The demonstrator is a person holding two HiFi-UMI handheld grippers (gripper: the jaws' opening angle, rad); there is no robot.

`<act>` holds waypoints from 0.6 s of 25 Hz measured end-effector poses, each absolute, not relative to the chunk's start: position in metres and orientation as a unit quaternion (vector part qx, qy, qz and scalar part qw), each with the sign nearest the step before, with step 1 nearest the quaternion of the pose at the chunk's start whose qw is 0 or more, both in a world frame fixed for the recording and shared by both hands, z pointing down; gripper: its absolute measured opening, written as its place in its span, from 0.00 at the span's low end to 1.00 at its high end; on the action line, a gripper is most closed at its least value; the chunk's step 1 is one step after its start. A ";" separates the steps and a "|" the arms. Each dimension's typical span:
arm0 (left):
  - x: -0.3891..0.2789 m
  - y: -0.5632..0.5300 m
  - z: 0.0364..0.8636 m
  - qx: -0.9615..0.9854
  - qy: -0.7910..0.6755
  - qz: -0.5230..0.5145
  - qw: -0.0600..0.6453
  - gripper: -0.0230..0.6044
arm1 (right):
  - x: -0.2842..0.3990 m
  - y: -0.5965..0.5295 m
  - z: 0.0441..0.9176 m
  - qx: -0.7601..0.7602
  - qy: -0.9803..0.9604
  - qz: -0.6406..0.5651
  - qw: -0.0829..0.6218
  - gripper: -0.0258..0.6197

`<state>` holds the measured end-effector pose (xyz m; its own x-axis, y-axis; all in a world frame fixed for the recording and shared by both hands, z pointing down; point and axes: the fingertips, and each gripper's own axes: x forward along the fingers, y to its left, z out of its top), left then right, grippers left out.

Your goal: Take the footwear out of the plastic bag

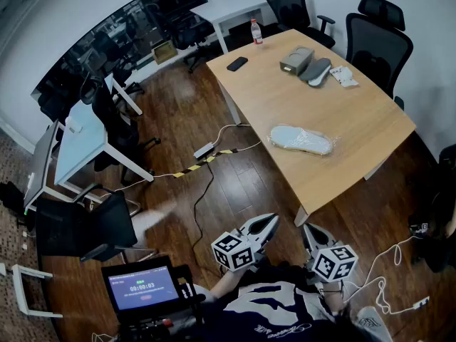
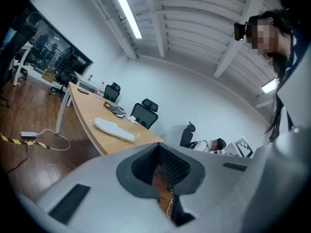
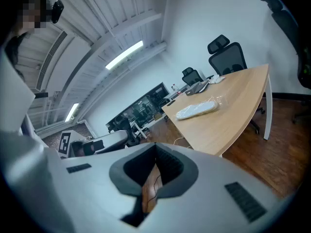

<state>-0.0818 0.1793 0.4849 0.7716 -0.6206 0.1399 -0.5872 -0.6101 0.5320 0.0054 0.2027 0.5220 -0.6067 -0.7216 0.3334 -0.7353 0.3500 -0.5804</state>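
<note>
A clear plastic bag with pale footwear inside lies flat near the front of the wooden table. The same bag shows in the left gripper view and in the right gripper view. My left gripper is held low over the floor, short of the table's near corner, with its jaws shut and nothing between them. My right gripper hangs beside it, also shut and empty. Both are well apart from the bag.
At the table's far end lie a grey box with a grey shoe, a white packet, a phone and a bottle. Black office chairs ring the table. Cables and a power strip cross the wooden floor.
</note>
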 end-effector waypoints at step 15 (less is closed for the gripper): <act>-0.064 0.107 0.514 0.889 -0.328 -0.016 0.320 0.04 | 0.044 0.138 0.552 0.476 -0.790 0.385 0.002 0.03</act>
<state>-0.0644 0.1068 0.5141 0.7843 -0.5933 0.1813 -0.5728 -0.5805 0.5787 0.0435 0.1380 0.5520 -0.5461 -0.7518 0.3695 -0.7544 0.2496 -0.6072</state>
